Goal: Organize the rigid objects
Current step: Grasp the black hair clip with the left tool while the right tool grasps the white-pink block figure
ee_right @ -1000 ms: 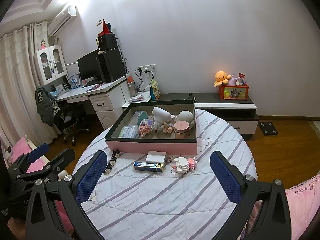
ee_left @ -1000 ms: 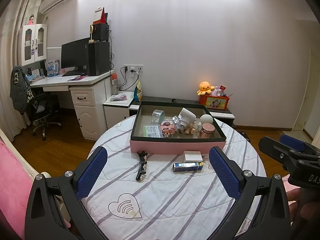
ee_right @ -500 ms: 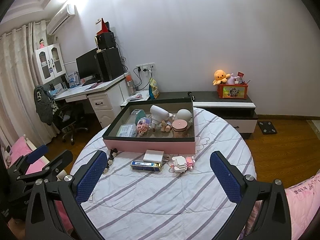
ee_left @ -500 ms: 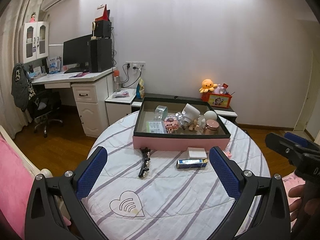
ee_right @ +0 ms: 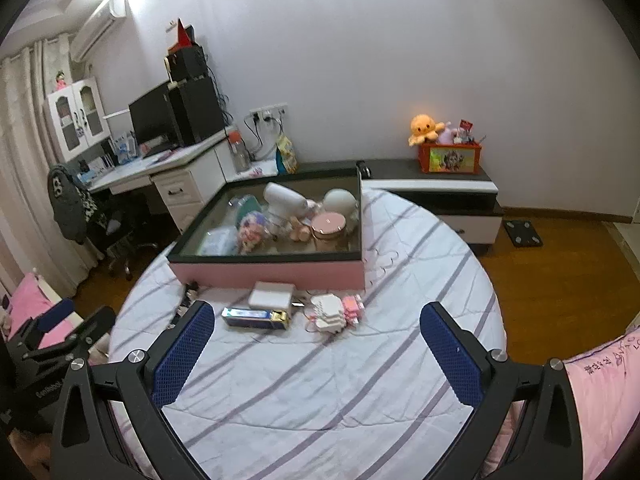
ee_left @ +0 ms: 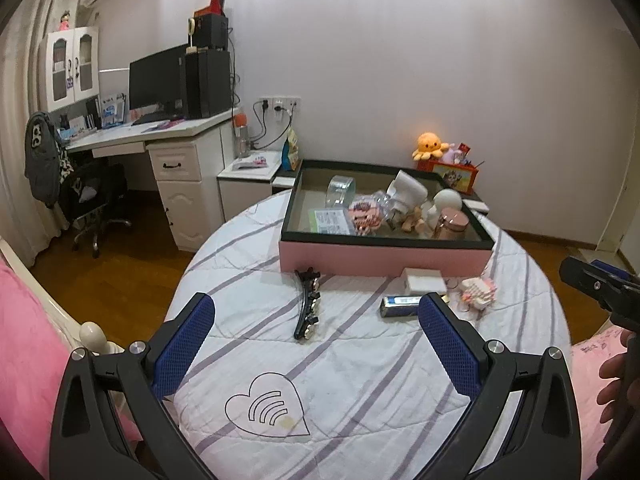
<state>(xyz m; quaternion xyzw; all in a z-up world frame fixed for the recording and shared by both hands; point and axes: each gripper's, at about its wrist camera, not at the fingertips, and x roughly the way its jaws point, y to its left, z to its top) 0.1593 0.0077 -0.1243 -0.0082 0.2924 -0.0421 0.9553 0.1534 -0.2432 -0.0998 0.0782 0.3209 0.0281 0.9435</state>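
Observation:
A pink box with a black rim (ee_left: 384, 260) (ee_right: 268, 272) stands at the far side of a round table and holds several small items. In front of it lie a black hair clip (ee_left: 307, 304), a white box (ee_left: 423, 280) (ee_right: 271, 295), a blue tube box (ee_left: 400, 305) (ee_right: 256, 317) and a pink-and-white block toy (ee_left: 478, 290) (ee_right: 336, 313). My left gripper (ee_left: 316, 320) is open and empty, above the table just short of the hair clip. My right gripper (ee_right: 316, 330) is open and empty, just short of the block toy.
The table has a striped white cover (ee_left: 320, 368) with a heart mark. A white desk (ee_left: 176, 148) with a monitor and an office chair (ee_left: 92, 200) stand to the left. A low cabinet (ee_right: 440, 192) with an orange plush stands behind. Pink bedding (ee_left: 28, 360) flanks the table.
Both grippers have moved forward and lower toward the table, so the loose items and the box look nearer. Both stay open and empty.

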